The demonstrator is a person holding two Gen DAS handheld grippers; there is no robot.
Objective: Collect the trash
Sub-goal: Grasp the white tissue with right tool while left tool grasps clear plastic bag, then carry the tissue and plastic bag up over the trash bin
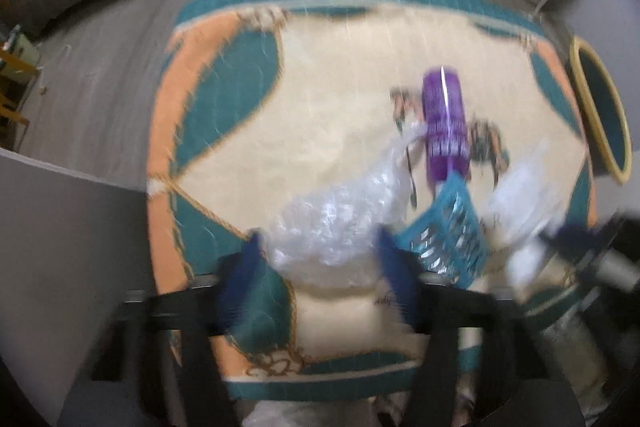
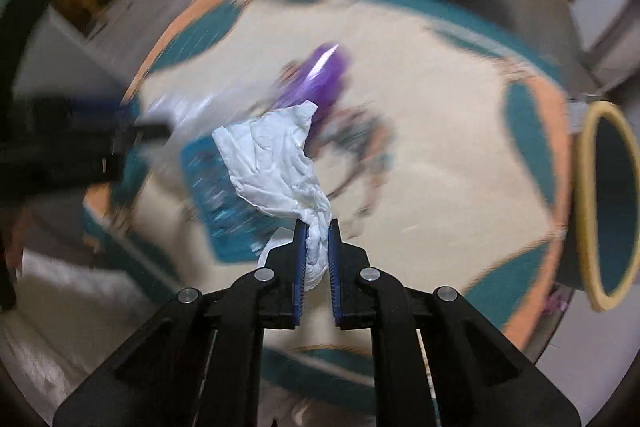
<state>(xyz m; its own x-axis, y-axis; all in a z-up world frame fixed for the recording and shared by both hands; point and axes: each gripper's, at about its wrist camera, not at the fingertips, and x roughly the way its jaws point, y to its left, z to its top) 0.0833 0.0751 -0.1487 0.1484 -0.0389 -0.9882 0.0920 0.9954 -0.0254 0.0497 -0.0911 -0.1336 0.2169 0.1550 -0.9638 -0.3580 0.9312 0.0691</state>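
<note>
Your right gripper (image 2: 317, 227) pinches a tissue (image 2: 272, 159); your left gripper (image 1: 320, 247) has its fingers spread around bubble wrap (image 1: 332, 223) beside the purple bottle (image 1: 445, 123).

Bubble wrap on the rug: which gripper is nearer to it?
Left. The left gripper straddles the bubble wrap; the right gripper is off beside it, clamping a white tissue.

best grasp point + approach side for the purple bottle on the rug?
Grip the purple bottle across the middle of its body, coming from straight above. It appears to lie on its side on the rug, long axis running away from the left wrist camera, so jaws should span its width. The crumpled clear plastic and teal carton crowd its near end, so stay toward the far half.
</note>
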